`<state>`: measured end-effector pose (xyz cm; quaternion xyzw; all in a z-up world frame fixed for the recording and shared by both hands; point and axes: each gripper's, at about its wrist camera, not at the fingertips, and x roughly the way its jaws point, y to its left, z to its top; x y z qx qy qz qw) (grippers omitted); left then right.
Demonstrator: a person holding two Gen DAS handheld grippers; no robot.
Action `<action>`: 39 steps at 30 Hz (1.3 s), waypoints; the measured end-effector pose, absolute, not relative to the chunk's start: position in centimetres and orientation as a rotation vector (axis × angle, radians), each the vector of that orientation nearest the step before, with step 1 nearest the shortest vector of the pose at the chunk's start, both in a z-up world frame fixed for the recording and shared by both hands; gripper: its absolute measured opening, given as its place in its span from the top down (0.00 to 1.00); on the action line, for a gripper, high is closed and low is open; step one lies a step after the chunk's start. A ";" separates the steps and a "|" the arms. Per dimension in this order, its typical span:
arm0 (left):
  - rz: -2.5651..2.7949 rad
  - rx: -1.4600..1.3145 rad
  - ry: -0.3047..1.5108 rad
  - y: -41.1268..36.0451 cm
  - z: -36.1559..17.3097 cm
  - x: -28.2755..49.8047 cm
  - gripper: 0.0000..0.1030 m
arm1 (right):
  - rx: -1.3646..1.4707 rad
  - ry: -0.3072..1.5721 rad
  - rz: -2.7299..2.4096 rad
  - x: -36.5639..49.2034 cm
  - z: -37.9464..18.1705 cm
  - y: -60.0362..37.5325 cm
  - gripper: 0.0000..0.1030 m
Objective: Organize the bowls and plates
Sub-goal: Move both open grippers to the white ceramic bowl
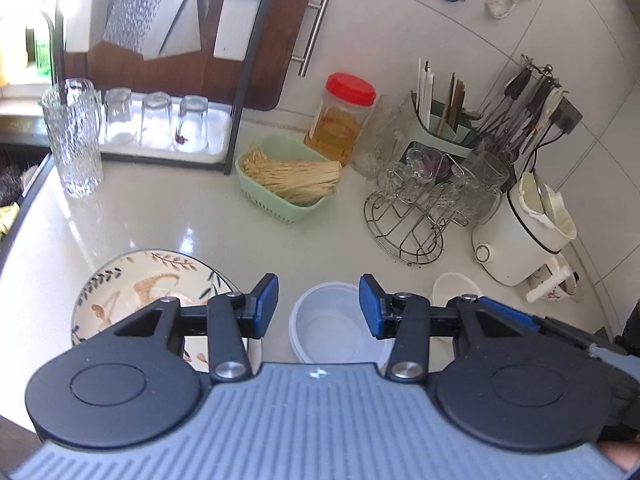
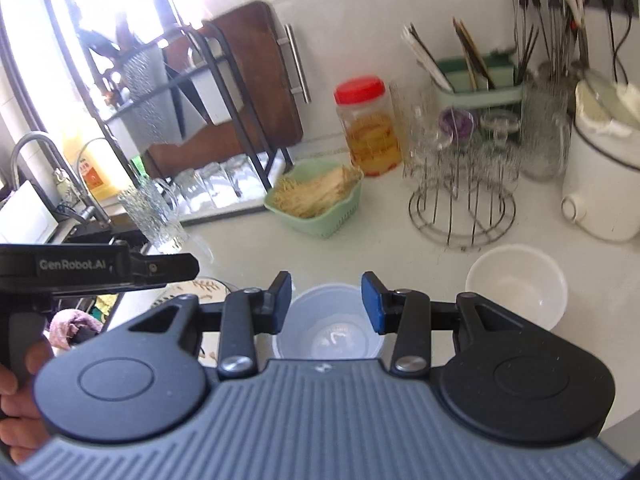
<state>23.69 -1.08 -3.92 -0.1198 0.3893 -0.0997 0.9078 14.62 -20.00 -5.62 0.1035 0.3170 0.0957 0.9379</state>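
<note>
A leaf-patterned plate (image 1: 136,292) lies on the white counter at the near left. A translucent plastic bowl (image 1: 332,326) sits just beyond my left gripper (image 1: 319,306), which is open and empty above it. A small white bowl (image 1: 456,288) sits to the right. In the right wrist view my right gripper (image 2: 326,304) is open and empty above the same plastic bowl (image 2: 330,328). The white bowl (image 2: 518,284) lies to its right. The plate's edge (image 2: 208,286) shows behind the left finger. The left gripper's body (image 2: 96,268) reaches in from the left.
A black dish rack with upturned glasses (image 1: 156,124) stands at the back left, a tall glass (image 1: 74,140) in front. A green basket of sticks (image 1: 288,178), a red-lidded jar (image 1: 340,116), a wire glass stand (image 1: 416,208) and a white cooker (image 1: 524,232) crowd the back.
</note>
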 end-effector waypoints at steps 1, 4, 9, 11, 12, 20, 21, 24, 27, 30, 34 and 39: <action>-0.206 -0.223 0.800 -1.3 -3.8 23.3 0.51 | 0.214 0.642 0.187 14.4 -5.5 -20.0 0.59; -0.204 -0.184 0.811 -1.5 -3.6 22.3 0.51 | 0.235 0.637 0.166 13.8 -5.4 -20.0 0.59; -0.220 -0.163 0.827 -1.6 -3.7 21.3 0.51 | 0.248 0.642 0.142 12.7 -5.5 -20.0 0.59; -0.231 -0.156 0.825 -1.6 -3.7 21.2 0.51 | 0.244 0.643 0.127 12.4 -5.6 -19.9 0.59; -0.239 -0.149 0.822 -1.6 -3.7 21.3 0.51 | 0.244 0.642 0.118 12.3 -5.7 -19.9 0.59; -0.314 -0.120 0.823 -0.7 -3.7 22.8 0.51 | 0.257 0.610 0.022 12.2 -5.9 -19.4 0.59; -0.329 -0.122 0.829 -0.6 -3.9 23.2 0.51 | 0.260 0.608 0.002 12.2 -5.8 -19.3 0.59; -0.372 -0.113 0.838 -0.2 -4.3 23.9 0.51 | 0.286 0.611 -0.046 12.0 -5.8 -18.9 0.59; -0.416 -0.112 0.812 0.3 -4.0 23.9 0.51 | 0.287 0.611 -0.072 11.9 -5.8 -18.3 0.59; -0.438 -0.138 0.818 0.8 -4.2 24.2 0.51 | 0.281 0.609 -0.103 11.8 -5.7 -17.6 0.59; -0.497 -0.118 0.809 0.9 -4.4 24.1 0.51 | 0.287 0.591 -0.141 11.4 -5.6 -17.1 0.59; -0.556 -0.112 0.827 0.8 -4.9 24.4 0.51 | 0.299 0.582 -0.188 11.3 -5.4 -16.3 0.59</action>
